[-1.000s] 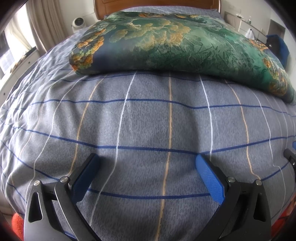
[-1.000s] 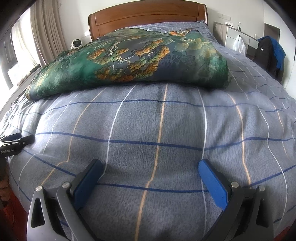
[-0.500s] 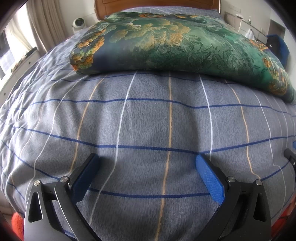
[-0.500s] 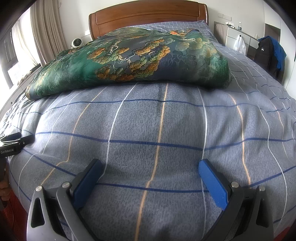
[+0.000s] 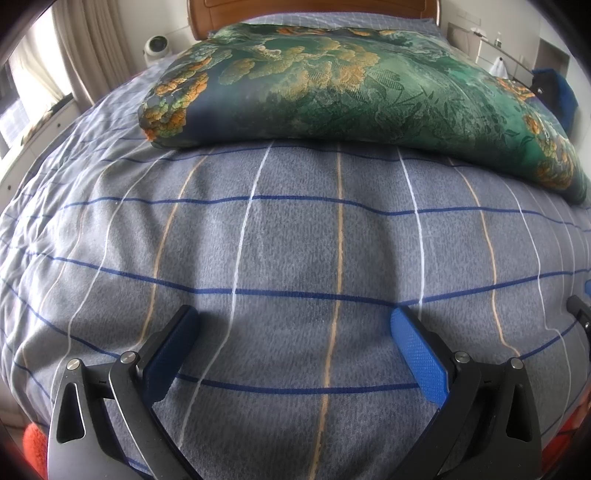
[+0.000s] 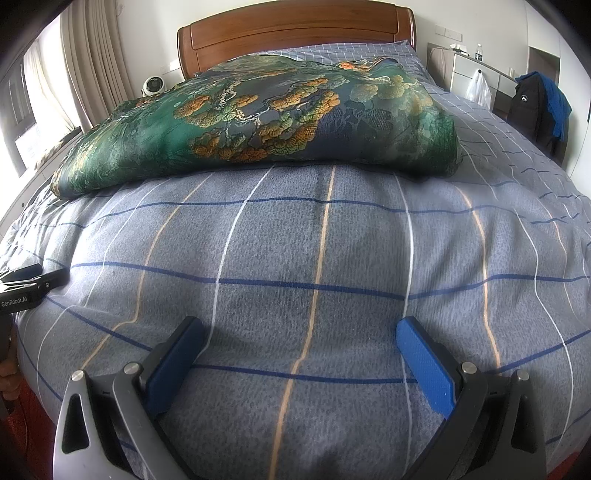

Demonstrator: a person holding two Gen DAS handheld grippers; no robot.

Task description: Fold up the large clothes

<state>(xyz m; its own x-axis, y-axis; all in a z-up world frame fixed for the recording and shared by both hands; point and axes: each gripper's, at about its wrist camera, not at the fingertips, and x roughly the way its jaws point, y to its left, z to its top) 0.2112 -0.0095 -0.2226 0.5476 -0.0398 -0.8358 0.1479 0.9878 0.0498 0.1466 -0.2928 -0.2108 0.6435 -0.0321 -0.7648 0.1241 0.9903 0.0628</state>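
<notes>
A large green cloth with orange flower patterns (image 5: pixel 354 88) lies folded into a thick slab across the far half of the bed; it also shows in the right wrist view (image 6: pixel 266 118). My left gripper (image 5: pixel 295 332) is open and empty, low over the grey checked bedspread (image 5: pixel 295 240), well short of the cloth. My right gripper (image 6: pixel 299 339) is open and empty too, over the same bedspread (image 6: pixel 332 251). The left gripper's body shows at the left edge of the right wrist view (image 6: pixel 26 288).
A wooden headboard (image 6: pixel 295 33) stands behind the cloth. A small white fan (image 6: pixel 152 85) and curtains (image 6: pixel 92 62) are at the far left. A white cabinet (image 6: pixel 476 74) and a dark jacket (image 6: pixel 535 107) stand at the right.
</notes>
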